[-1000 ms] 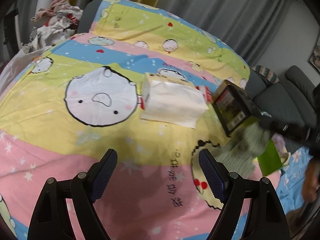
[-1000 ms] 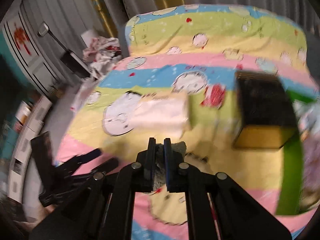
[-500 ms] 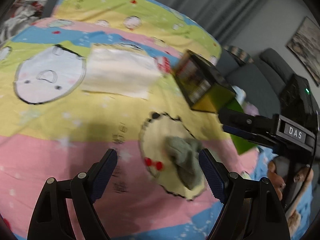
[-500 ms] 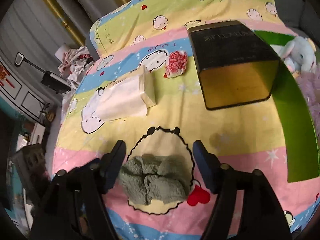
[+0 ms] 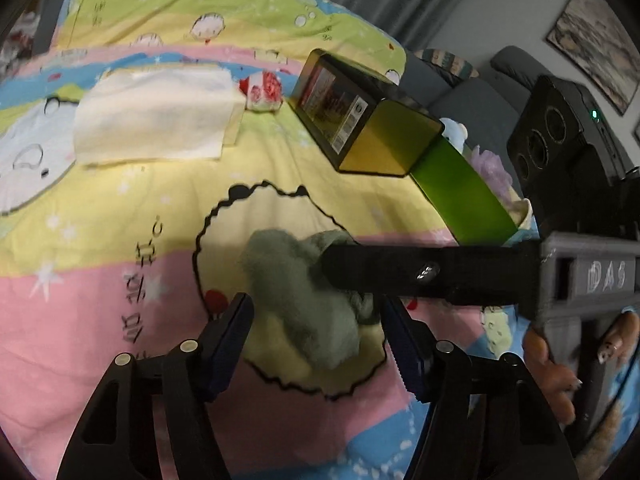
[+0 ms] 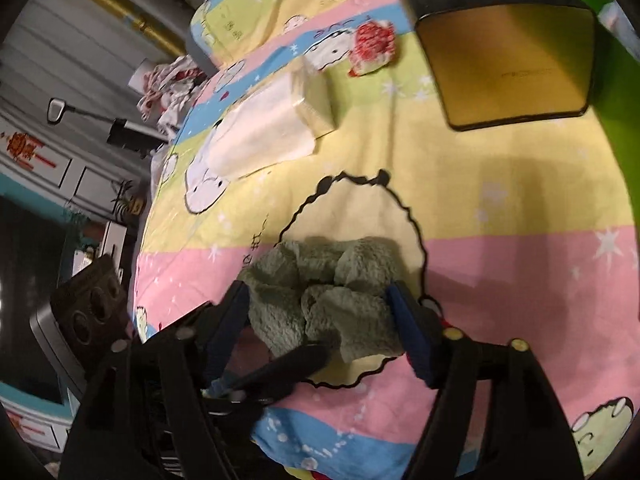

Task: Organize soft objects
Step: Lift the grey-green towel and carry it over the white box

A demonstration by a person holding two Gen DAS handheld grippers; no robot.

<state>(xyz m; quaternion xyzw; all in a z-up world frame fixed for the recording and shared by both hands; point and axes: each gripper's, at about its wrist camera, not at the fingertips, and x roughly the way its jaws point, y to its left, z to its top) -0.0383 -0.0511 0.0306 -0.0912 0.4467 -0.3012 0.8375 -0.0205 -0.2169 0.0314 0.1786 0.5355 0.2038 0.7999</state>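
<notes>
Lying crumpled on the pastel cartoon-print bedsheet (image 5: 120, 320), the fuzzy grey-green cloth (image 5: 304, 300) is flanked by both tools. The left gripper (image 5: 318, 332) and right gripper (image 6: 320, 320) are seen closing around it, pads just beside the fabric, not yet pressing.

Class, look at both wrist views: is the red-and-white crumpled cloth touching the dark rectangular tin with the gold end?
Apart. In the right wrist view, the red-and-white crumpled cloth and the dark rectangular tin are separated by a strip of bare bedsheet.
</notes>
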